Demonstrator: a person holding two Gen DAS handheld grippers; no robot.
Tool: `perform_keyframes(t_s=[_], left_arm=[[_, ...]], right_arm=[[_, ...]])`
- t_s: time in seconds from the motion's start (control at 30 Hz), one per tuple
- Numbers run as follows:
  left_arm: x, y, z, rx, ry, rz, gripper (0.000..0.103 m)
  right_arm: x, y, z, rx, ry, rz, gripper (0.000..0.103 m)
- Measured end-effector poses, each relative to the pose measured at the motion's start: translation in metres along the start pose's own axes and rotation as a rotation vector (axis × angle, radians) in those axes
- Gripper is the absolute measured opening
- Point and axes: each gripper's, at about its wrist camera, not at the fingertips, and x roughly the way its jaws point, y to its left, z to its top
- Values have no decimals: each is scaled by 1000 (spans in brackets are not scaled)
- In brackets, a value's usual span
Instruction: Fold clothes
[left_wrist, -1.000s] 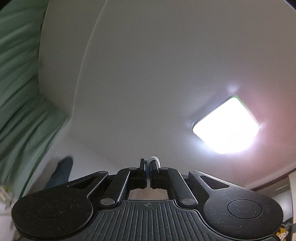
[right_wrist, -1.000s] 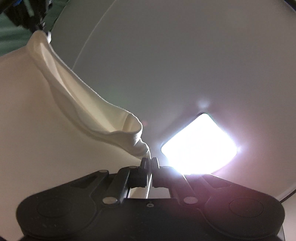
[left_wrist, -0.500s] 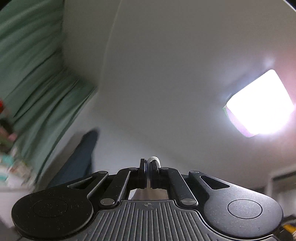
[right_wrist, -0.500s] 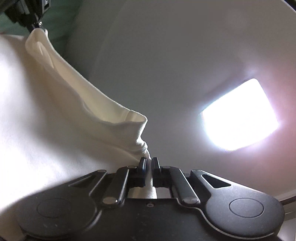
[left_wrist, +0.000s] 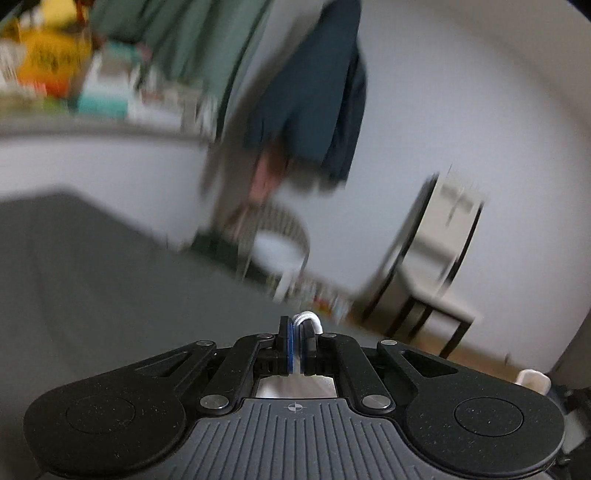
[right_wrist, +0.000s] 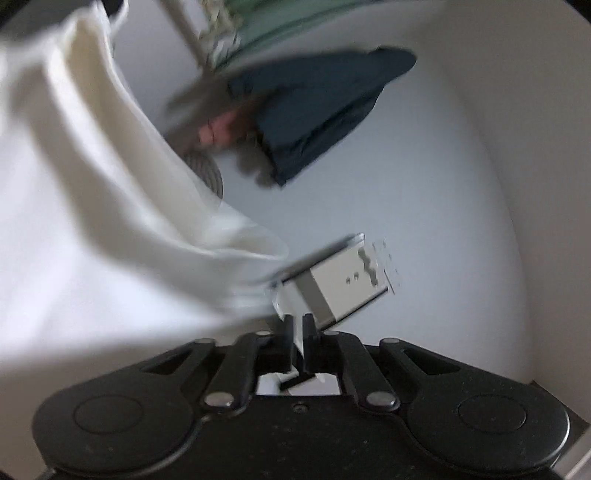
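White cloth: a big, soft, cream-white piece of clothing (right_wrist: 110, 229). It hangs up in the air and fills the left side of the right wrist view.
Right gripper (right_wrist: 297, 325): its black jaws are pressed together on one edge of the white cloth.
Left gripper (left_wrist: 298, 330): its jaws are pressed together on a small bit of white ribbed hem (left_wrist: 307, 318). I think it is the same cloth, but this view does not show the rest.
Grey surface (left_wrist: 92, 277): it lies flat below the left gripper. No cloth is seen on it.
Room: a dark blue garment (left_wrist: 314, 92) hangs on the wall. All of it is blurry.
How far along: the cloth is held up, spread between two grips. No neat fold shows. It would need to be laid down and folded over.
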Motion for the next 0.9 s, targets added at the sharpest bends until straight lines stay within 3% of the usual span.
perform_keyframes(t_s=[0.13,0.23,0.3,0.37,0.4,0.5,0.57,0.67,0.83,0.9], left_arm=[[61,13,-5,-89,82,21,2],[101,19,-29,-74,137,34,3],[116,24,-41,-73,178,36,3],[126,28,-54,-72,190,29,3],[130,29,-58,-59,187,24,3],[136,26,-57,-33,178,24,3],[137,24,-54,-31,176,35,3],[136,17,-49,-1,165,50,3],[114,7,-35,54,150,71,3],[111,3,-32,75,144,79,3]], right_arm=[[53,1,-12,89,114,147,3],[76,26,-31,325,194,329,9],[81,11,-57,529,188,522,31],[83,4,-82,612,186,668,56],[83,1,-93,635,193,732,57],[95,-8,-124,704,222,912,52],[129,-11,-130,768,285,995,45],[127,-20,-161,905,393,1113,42],[152,-1,-175,1018,419,1175,42],[165,9,-178,1059,423,1194,32]])
